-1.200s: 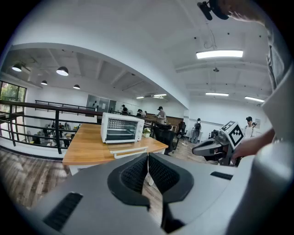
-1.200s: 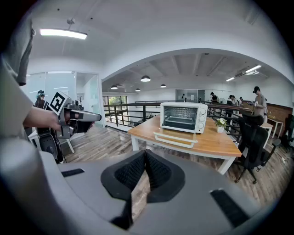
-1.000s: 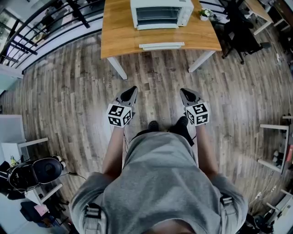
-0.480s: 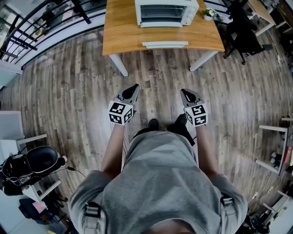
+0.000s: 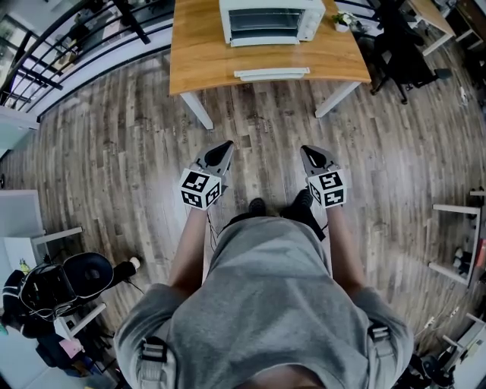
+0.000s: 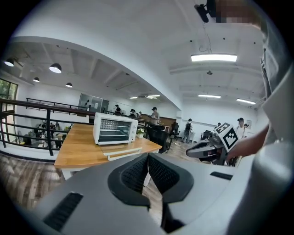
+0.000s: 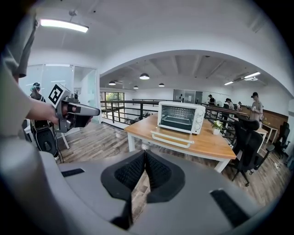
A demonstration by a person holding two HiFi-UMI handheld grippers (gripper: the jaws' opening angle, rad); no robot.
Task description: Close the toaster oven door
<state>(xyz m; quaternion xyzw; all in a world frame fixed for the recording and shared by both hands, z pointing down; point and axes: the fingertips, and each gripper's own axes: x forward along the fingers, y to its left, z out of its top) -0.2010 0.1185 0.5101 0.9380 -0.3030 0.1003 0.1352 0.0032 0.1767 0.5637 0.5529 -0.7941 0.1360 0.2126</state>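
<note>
My left gripper (image 5: 221,149) and right gripper (image 5: 309,152) each have their jaws pressed together on nothing, and I hold them low over the wood floor (image 5: 114,152). Well ahead, the white oven (image 5: 269,19) stands at the back of the table (image 5: 199,57). Its door (image 5: 271,74) lies dropped flat toward me, reaching almost to the table's near edge. Against a second ago, neither the grippers nor the door has shifted.

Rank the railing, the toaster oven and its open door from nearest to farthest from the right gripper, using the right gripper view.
1. Open door: folded down towards the front edge of the table, ahead of the right gripper.
2. Toaster oven: just behind the door, further back on the table.
3. Railing: beyond the table, on the left.
</note>
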